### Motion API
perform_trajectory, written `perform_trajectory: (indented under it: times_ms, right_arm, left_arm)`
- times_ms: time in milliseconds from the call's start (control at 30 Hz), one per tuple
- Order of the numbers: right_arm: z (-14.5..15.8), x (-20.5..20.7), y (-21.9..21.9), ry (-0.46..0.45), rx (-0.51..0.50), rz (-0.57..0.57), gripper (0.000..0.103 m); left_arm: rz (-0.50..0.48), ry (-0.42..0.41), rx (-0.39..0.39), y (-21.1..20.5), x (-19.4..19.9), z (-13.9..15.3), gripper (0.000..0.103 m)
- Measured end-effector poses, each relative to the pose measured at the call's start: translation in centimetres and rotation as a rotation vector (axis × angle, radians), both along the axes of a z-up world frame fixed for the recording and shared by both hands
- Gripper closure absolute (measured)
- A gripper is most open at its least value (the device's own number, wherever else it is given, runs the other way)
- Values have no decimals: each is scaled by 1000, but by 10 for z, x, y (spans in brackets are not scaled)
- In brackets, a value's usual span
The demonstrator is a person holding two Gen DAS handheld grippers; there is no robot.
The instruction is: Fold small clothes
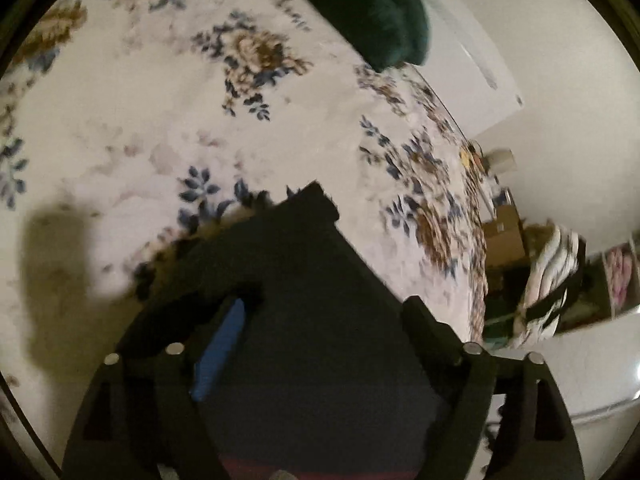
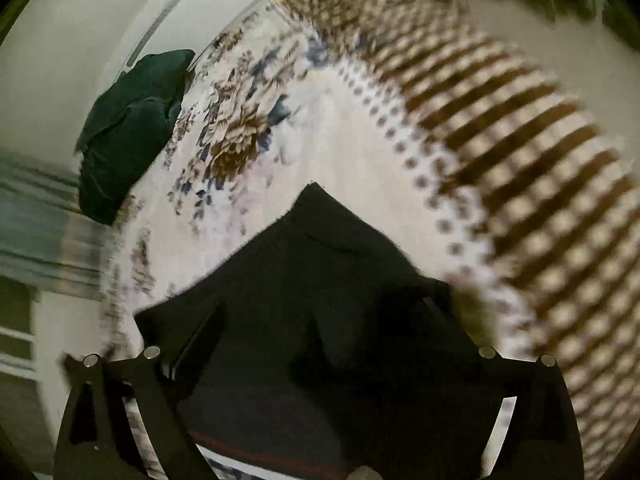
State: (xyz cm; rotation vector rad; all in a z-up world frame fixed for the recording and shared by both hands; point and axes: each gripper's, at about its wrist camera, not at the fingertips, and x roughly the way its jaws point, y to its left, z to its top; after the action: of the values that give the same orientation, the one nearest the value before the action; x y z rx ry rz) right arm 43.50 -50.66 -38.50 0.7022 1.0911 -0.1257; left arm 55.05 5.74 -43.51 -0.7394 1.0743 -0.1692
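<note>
Lying on one floral bedspread is one dark garment, draped between the fingers of both tools. Left gripper and right gripper: fingers spread wide, grip unverifiable. One green pillow sits well apart.

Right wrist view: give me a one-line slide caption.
Dark garment between the right gripper jaws above a floral bedsheet, green cushion at far left.
</note>
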Motion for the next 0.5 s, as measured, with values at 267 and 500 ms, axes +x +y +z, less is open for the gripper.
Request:
perform_trajectory:
  times_ms: [267,500]
  right_arm:
    - [-6,-146,27,101,-6,-155,3]
    - [-96,-178,39,105,286,-288,3]
  left_arm:
    - [48,63,156,26,-131,-9,11]
    - [146,130,-22,42,-158,-68,11]
